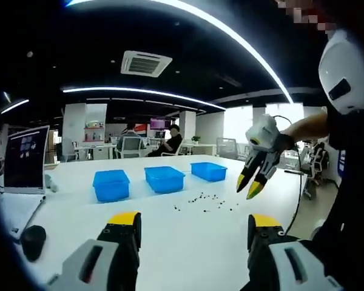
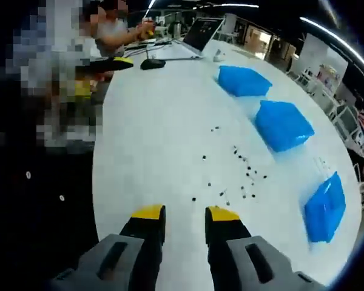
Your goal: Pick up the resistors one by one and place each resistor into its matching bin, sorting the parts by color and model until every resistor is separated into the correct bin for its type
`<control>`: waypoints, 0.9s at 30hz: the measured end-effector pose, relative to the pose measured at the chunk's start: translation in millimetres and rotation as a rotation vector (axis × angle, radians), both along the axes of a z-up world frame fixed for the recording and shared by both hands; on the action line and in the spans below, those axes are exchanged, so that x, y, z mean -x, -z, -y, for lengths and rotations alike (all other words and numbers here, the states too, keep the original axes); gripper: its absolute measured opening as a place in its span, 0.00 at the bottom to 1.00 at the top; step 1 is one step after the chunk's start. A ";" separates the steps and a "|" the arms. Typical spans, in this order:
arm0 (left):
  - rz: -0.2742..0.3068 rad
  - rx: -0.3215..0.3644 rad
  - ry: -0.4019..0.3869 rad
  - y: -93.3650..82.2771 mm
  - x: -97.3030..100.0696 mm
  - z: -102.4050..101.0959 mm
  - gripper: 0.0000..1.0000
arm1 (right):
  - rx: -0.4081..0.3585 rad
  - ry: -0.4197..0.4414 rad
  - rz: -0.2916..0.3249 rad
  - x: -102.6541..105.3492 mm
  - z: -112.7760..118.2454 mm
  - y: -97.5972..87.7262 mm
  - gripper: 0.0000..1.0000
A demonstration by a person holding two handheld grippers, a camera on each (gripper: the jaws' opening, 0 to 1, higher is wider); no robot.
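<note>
Three blue bins (image 1: 164, 179) wait behind the resistors (image 1: 207, 201) scattered mid-bench (image 2: 151, 127), both my tongs (image 1: 194, 227) (image 2: 185, 213) open, empty, and such tiny specks could easily slip or get pinched in pairs.

table (image 1: 170, 242): white | three blue bins (image 1: 164, 179) in a row at 12 o'clock | resistors (image 1: 206, 203) scattered at 1 | laptop (image 1: 25, 159) at 9
</note>
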State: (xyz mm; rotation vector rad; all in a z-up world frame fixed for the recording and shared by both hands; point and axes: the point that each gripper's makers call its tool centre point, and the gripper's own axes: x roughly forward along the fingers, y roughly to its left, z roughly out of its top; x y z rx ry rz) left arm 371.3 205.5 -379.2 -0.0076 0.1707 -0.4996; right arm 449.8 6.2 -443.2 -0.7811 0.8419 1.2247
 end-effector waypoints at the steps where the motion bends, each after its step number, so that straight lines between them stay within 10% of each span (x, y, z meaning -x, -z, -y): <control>1: 0.000 0.001 0.000 0.3 0.2 -0.5 0.72 | 0.015 -0.006 -0.003 -1.3 -2.6 3.1 0.26; 27: 0.003 0.033 -0.034 6.4 7.5 -13.2 0.72 | 0.163 0.006 -0.050 -16.9 -4.9 43.5 0.06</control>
